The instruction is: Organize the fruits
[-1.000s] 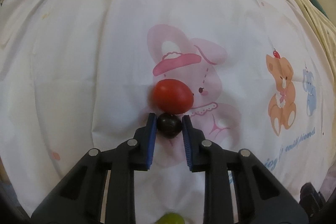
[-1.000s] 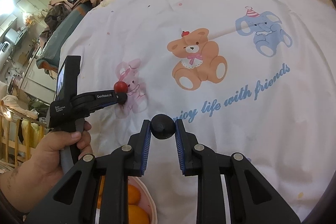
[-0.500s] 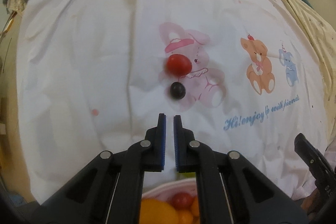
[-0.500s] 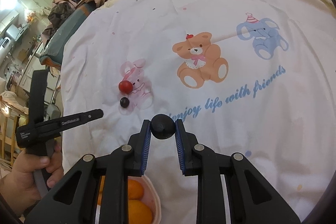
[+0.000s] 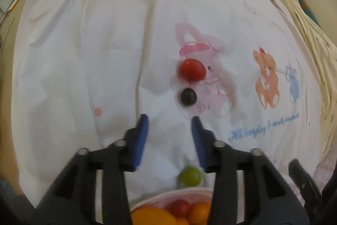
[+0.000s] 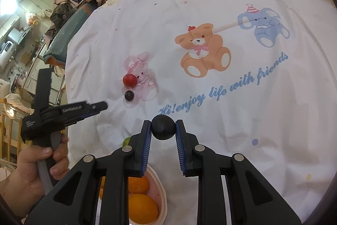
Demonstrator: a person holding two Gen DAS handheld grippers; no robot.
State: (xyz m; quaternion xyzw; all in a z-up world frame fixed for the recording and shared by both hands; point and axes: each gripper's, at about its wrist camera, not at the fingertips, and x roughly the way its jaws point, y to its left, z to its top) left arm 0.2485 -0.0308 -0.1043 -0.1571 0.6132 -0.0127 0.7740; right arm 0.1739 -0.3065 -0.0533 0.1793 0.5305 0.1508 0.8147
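Observation:
A red tomato (image 5: 192, 70) and a small dark grape (image 5: 188, 96) lie on the white printed sheet, on the pink rabbit print; both also show in the right wrist view, tomato (image 6: 129, 80) and grape (image 6: 129, 95). My left gripper (image 5: 169, 119) is open and empty, just short of the dark grape. A green grape (image 5: 189, 176) lies between its arms, near the pink bowl (image 5: 168, 197) of oranges and a tomato. My right gripper (image 6: 163, 127) is shut on a dark round fruit (image 6: 163, 127), held above the sheet.
The pink bowl (image 6: 161, 191) with oranges (image 6: 142, 209) sits at the sheet's near edge under my right gripper. The left gripper and hand (image 6: 44, 153) are at the left. Cluttered furniture stands beyond the bed's left side. A yellow blanket (image 5: 305, 20) borders the sheet.
My left gripper let go of the small dark grape next to the tomato, drew back and shut, and has now opened again. My right gripper has kept hold of its dark fruit.

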